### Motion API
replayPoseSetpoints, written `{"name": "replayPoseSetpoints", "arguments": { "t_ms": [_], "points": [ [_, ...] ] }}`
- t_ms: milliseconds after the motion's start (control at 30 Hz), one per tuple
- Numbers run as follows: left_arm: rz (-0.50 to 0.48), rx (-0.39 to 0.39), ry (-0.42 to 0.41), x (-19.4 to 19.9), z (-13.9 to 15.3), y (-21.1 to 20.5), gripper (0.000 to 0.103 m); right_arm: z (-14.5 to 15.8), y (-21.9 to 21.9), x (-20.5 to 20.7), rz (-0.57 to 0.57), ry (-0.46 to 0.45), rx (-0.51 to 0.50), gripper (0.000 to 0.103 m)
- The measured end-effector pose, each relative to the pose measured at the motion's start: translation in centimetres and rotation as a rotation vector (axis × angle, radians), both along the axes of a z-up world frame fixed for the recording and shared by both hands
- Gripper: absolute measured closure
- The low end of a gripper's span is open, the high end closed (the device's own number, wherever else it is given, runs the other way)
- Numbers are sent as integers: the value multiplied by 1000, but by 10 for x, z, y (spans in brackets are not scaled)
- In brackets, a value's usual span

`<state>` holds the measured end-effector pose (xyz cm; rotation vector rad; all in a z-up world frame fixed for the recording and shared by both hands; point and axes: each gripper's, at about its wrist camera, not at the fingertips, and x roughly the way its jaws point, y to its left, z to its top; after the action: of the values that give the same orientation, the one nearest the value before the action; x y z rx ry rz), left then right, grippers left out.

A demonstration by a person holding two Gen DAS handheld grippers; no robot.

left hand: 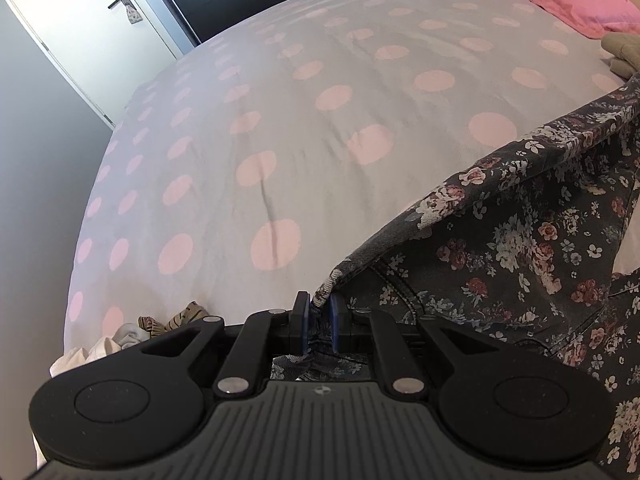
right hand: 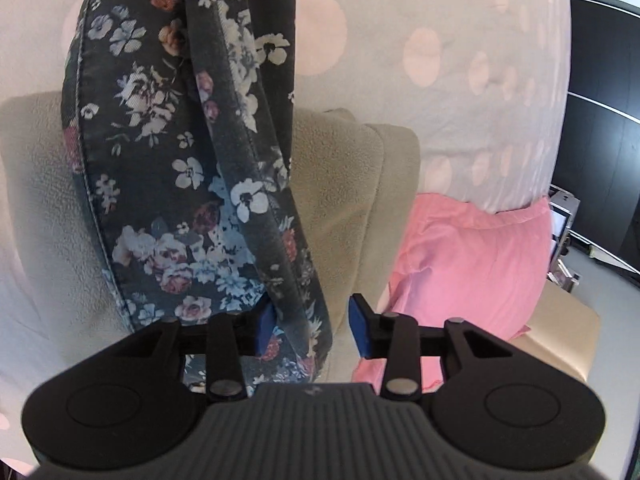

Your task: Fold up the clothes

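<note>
A dark floral denim garment (left hand: 516, 232) is lifted above a bed. My left gripper (left hand: 319, 320) is shut on one edge of it, with the cloth pinched between the blue pads (left hand: 335, 320). In the right wrist view the same floral garment (right hand: 192, 168) hangs in front of the camera, and a fold of it runs down between the fingers. My right gripper (right hand: 312, 330) is open, its blue pads (right hand: 358, 332) apart on either side of that fold.
The bed has a white cover with pink dots (left hand: 320, 128). A pink pillow (right hand: 468, 268) and a folded beige fleece (right hand: 352, 200) lie near the headboard. Small crumpled clothes (left hand: 160, 326) sit at the bed's near edge. A white door (left hand: 92, 28) stands beyond the bed.
</note>
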<state>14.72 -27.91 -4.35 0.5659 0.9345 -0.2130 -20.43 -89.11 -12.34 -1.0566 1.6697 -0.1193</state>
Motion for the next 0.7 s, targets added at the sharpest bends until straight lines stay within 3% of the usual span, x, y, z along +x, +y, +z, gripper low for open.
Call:
{"name": "replayPoseSetpoints", "arguments": {
  "t_ms": [33, 133, 500, 700],
  "points": [
    [2, -1, 1, 1, 0, 0, 95, -2, -2, 2, 7, 15, -2, 84],
    [36, -5, 1, 3, -1, 2, 95, 15, 12, -17, -27, -53, -9, 99],
    [72, -25, -10, -26, 18, 10, 95, 73, 73, -91, -132, -289, -38, 101],
    [1, -12, 13, -67, 27, 7, 95, 91, 124, -149, -178, -342, -40, 101]
  ]
}}
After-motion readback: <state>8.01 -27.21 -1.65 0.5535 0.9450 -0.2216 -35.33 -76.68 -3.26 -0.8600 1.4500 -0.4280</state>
